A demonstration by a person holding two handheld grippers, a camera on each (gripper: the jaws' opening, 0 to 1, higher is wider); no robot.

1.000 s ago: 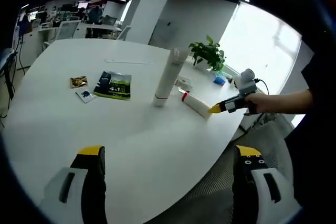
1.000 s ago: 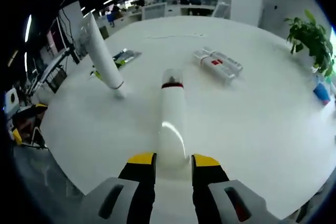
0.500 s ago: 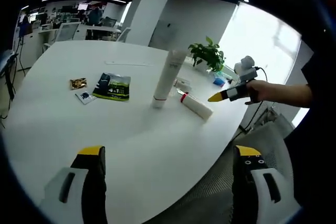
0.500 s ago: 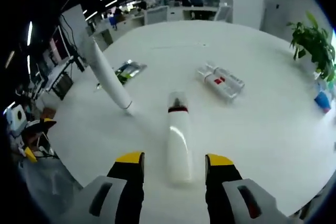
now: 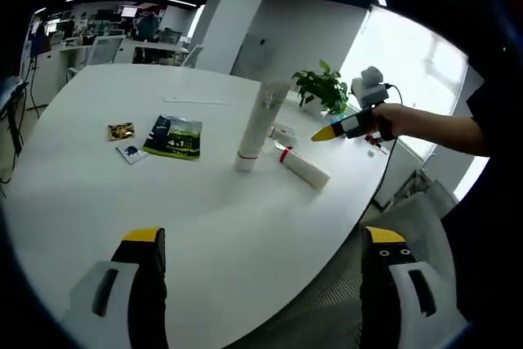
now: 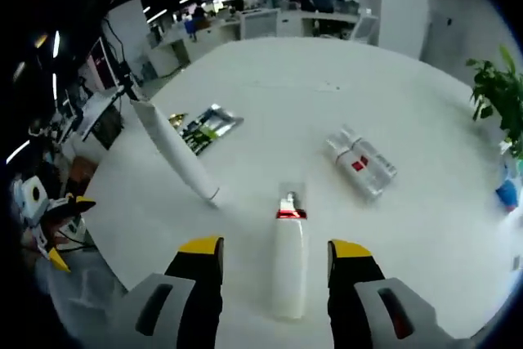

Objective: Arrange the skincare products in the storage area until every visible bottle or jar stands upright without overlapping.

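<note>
A tall white tube [image 5: 255, 124] stands upright on the white table [image 5: 122, 202]; in the right gripper view it leans left [image 6: 176, 149]. Beside it a shorter white tube with a red band [image 5: 304, 167] lies flat. That lying tube [image 6: 288, 271] rests on the table below the gap of my right gripper [image 6: 276, 247], whose jaws are open and off it. A pack of clear bottles with red labels [image 6: 361, 165] lies on its side further out. My left gripper [image 5: 263, 236] stands open over the near table edge, holding nothing. A hand holds the right gripper [image 5: 327, 133] above the lying tube.
A green packet [image 5: 176, 136], a small snack bag [image 5: 121, 130] and a card [image 5: 131, 152] lie left of the tubes. A potted plant [image 5: 323, 87] and a blue item [image 6: 507, 194] sit at the window edge. Office desks stand behind.
My right gripper, shut on the lying tube a second ago, has opened and pulled up and back from it. The tube stays flat. The left gripper has not moved.
</note>
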